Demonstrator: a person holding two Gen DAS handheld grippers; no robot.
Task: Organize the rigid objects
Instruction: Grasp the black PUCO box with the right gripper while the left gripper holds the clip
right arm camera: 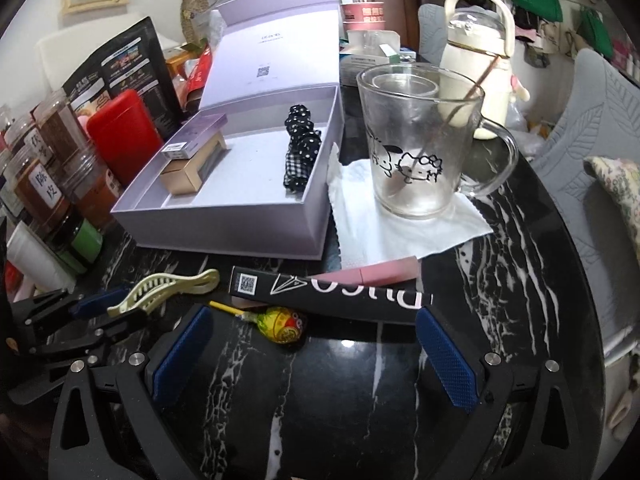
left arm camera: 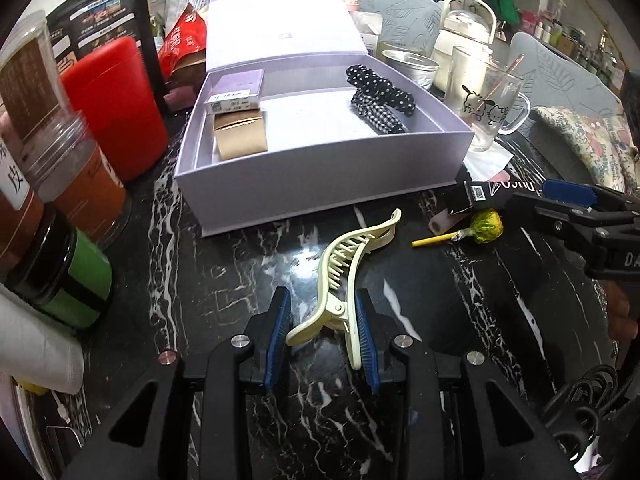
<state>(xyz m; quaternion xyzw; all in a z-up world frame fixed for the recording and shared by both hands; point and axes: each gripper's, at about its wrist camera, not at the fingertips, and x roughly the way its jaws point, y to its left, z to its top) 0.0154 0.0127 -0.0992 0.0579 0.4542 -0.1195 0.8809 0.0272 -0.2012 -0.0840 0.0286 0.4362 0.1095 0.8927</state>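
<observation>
My left gripper [left arm camera: 322, 300] is shut on the handles of a cream hair claw clip [left arm camera: 352, 256], whose teeth point toward the open lavender box [left arm camera: 320, 184]. The box holds small cartons [left arm camera: 236, 92] and a black polka-dot hair bow [left arm camera: 380, 92]. In the right wrist view the clip [right arm camera: 160, 284] shows at the left, in the left gripper [right arm camera: 92, 308]. My right gripper [right arm camera: 314, 316] stands wide open. A lollipop [right arm camera: 282, 324] lies between its fingertips and a long black carton [right arm camera: 332, 296] just beyond them. Neither touches the pads.
Jars [left arm camera: 52, 152] and a red canister [left arm camera: 116, 108] crowd the table's left side. A glass mug [right arm camera: 416, 152] stands on a white tissue [right arm camera: 360, 220] right of the box, with a pink carton [right arm camera: 388, 274] in front. A black cable [left arm camera: 588, 396] lies at the near right.
</observation>
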